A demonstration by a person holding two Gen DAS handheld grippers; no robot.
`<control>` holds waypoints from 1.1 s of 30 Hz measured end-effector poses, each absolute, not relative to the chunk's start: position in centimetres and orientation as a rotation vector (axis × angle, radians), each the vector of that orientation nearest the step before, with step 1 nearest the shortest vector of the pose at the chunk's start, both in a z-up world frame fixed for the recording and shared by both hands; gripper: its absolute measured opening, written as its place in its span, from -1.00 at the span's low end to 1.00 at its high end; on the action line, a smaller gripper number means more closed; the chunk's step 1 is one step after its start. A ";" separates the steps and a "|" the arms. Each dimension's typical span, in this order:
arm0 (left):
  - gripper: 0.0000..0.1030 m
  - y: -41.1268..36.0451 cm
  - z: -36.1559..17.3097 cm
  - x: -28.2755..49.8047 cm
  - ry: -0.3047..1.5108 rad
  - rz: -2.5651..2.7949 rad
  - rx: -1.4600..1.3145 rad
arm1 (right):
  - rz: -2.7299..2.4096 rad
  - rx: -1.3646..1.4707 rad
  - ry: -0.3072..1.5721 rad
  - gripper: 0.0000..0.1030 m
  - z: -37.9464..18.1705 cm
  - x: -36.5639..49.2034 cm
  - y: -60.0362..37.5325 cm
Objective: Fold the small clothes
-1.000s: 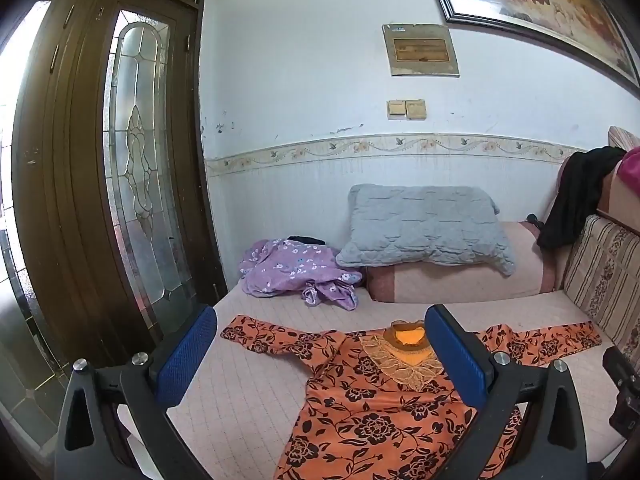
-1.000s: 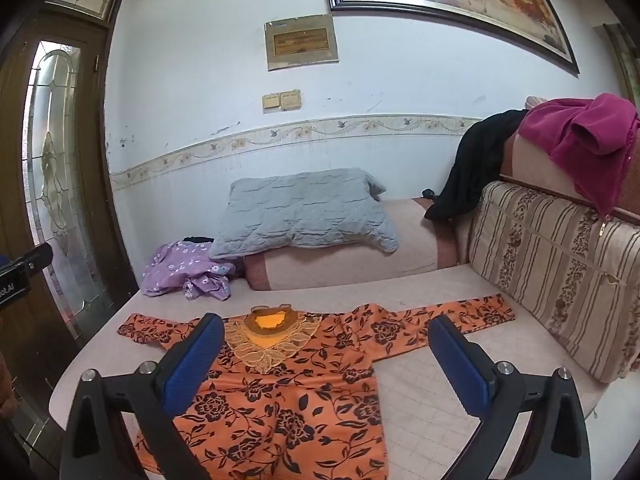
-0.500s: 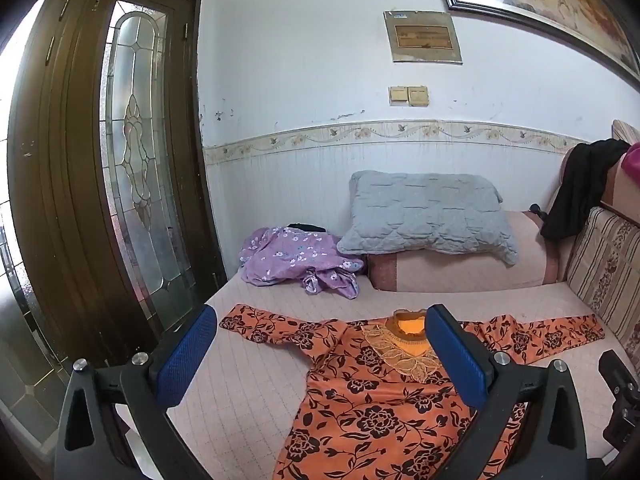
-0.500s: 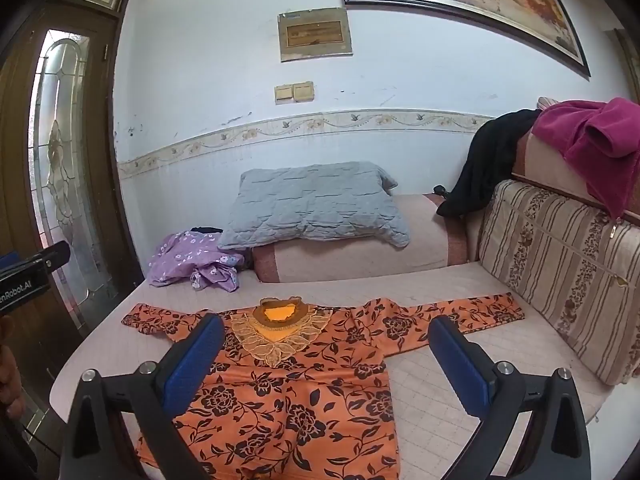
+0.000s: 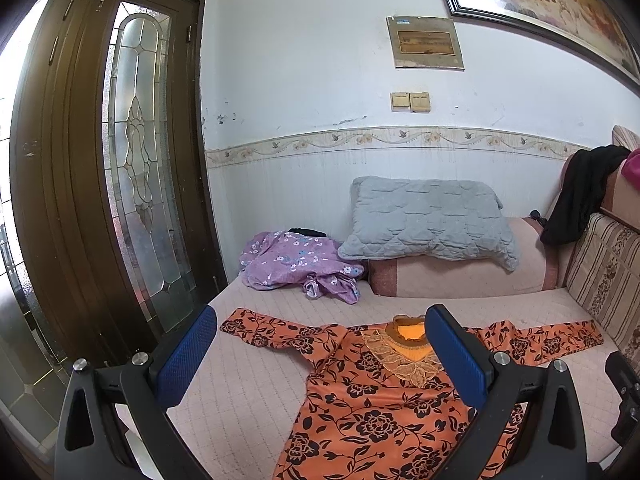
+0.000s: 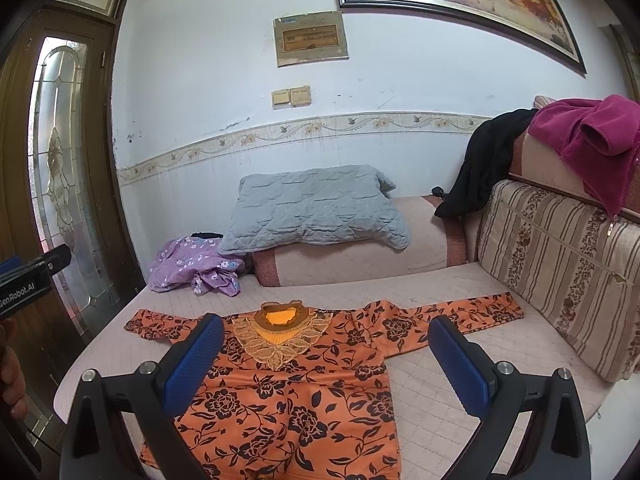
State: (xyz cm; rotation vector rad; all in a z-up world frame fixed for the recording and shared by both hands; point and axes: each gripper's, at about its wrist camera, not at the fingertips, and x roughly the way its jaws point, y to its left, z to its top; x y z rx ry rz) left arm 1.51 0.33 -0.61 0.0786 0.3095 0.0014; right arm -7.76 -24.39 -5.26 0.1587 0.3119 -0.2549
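Note:
An orange long-sleeved top with a black flower print (image 5: 380,412) (image 6: 296,392) lies flat on the pink quilted daybed, front up, both sleeves spread out sideways, collar toward the wall. My left gripper (image 5: 320,356) is open and empty, held above the top's left half. My right gripper (image 6: 324,364) is open and empty, held above the top's right half. Neither touches the cloth. The left gripper's body shows at the left edge of the right wrist view (image 6: 28,276).
A crumpled purple flowered garment (image 5: 296,264) (image 6: 192,264) lies at the far left of the bed. A grey pillow (image 5: 428,216) rests on a bolster. A striped back cushion (image 6: 560,272) lines the right side, with black and magenta clothes (image 6: 592,136) above. A wooden glass door (image 5: 132,184) stands left.
Both grippers have risen and drawn back a little, so more of the top and bed shows. Both stay open. The top has not moved.

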 end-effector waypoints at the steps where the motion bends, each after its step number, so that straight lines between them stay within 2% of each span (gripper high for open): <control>1: 1.00 0.3 -0.6 1.4 0.310 -0.001 0.078 | -0.258 0.158 0.310 1.00 -5.2 -7.8 -24.4; 21: 1.00 0.1 -1.5 2.7 0.344 0.000 0.078 | -0.262 0.154 0.345 1.00 -6.1 -6.7 -24.7; 33: 1.00 -0.5 -4.7 8.0 0.416 -0.004 0.076 | -0.261 0.122 0.416 1.00 -8.3 -1.6 -24.8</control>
